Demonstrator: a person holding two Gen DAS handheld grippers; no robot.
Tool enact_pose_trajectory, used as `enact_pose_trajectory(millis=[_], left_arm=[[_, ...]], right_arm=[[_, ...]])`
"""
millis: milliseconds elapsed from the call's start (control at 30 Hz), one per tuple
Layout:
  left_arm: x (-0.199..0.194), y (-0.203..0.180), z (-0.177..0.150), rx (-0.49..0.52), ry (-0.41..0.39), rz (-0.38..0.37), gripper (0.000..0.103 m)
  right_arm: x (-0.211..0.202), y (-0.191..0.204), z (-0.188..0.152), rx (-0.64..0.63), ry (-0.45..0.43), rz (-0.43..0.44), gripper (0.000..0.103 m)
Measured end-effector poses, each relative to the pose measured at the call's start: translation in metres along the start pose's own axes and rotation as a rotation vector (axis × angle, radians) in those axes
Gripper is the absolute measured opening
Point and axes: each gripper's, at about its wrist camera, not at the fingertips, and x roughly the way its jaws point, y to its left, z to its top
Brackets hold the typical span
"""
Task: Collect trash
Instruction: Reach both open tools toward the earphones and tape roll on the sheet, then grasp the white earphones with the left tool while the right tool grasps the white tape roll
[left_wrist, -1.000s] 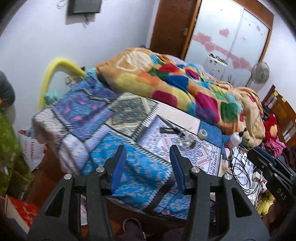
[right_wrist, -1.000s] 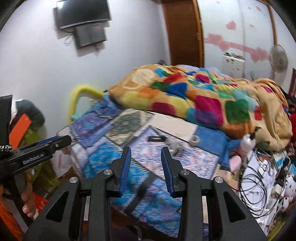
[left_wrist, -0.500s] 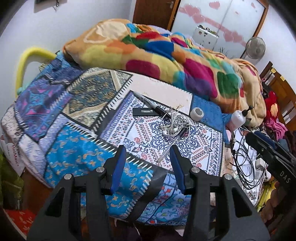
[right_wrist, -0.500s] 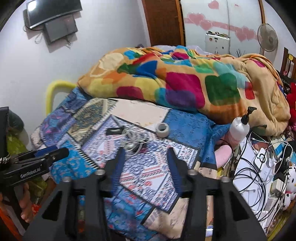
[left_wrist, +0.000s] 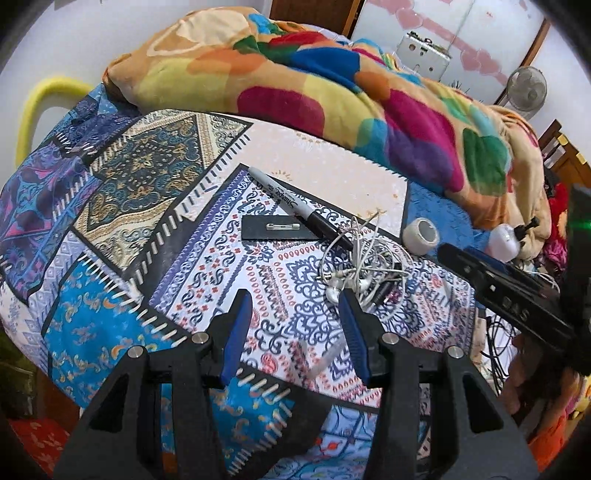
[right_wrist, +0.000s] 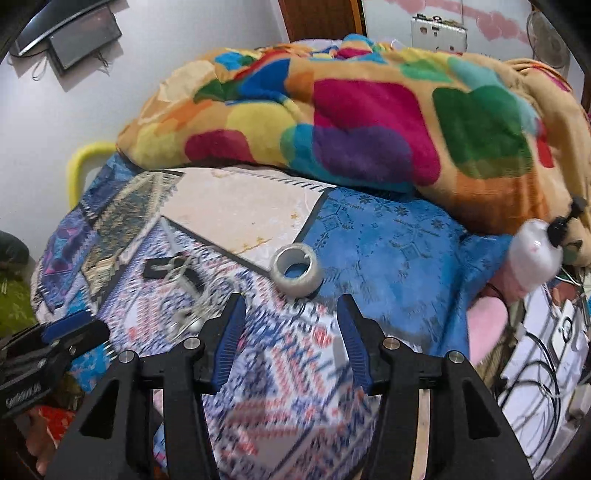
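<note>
Both tools lowered toward bedspread (left_wrist: 207, 258), right tool (right_wrist: 288, 332) widened, left tool (left_wrist: 291, 325) half-open, both empty

Both wrist views look steeply down, sharing the patterned bedspread (left_wrist: 122, 192).

Left gripper (left_wrist: 293, 325) — black moulded frame with triangular cut-outs, two ribbed blue pads on its jaws, four round silver screws across the top of the arms. Right gripper (right_wrist: 288, 326) — same build: black frame, blue ribbed pads, four silver screws. Seen from the side, each unit is a long black body with a blue strip; one bears white lettering "DAS", the other white print too blurred to read.
</note>
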Motion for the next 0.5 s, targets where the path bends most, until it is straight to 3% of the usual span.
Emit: enact_pose_trajectory(millis=[133, 267, 500], left_arm=[[0.015, -0.007, 0.006, 0.006, 0.018, -0.025, 0.048], [0.025, -0.018, 0.012, 0.019, 0.026, -0.042, 0.048], [0.039, -0.038, 0.016, 0.049, 0.050, -0.081, 0.048]], right_arm=[[0.019, 0.000, 0.007, -0.017, 0.003, -0.016, 0.046], [0.027, 0.002, 0.006, -0.037, -0.003, -0.016, 0.035], [0.014, -0.007, -0.005, 0.002, -0.032, -0.002, 0.034]])
